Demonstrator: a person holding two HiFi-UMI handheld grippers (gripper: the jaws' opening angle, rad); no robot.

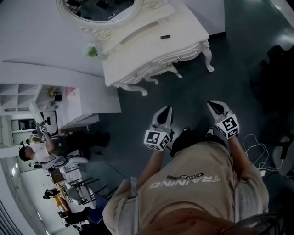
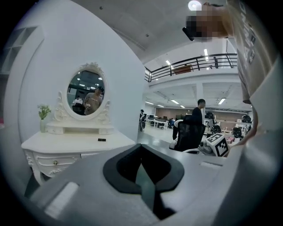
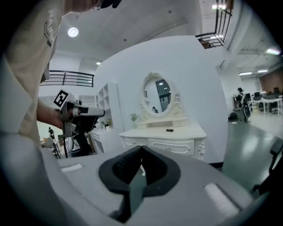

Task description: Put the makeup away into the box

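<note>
1. Small, dark, flat oblong makeup item (image 1: 165,36) lying on the white, scroll-carved bench (image 1: 138,50), long axis roughly along the bench's front edge.
2. Left gripper (image 1: 168,109) and right gripper (image 1: 212,103) well apart from the bench, fingers clenched on nothing.

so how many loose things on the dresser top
2: a small dark item on the open dresser top, and a plant at one end beside the mirror. Smaller things could be missed.
</note>
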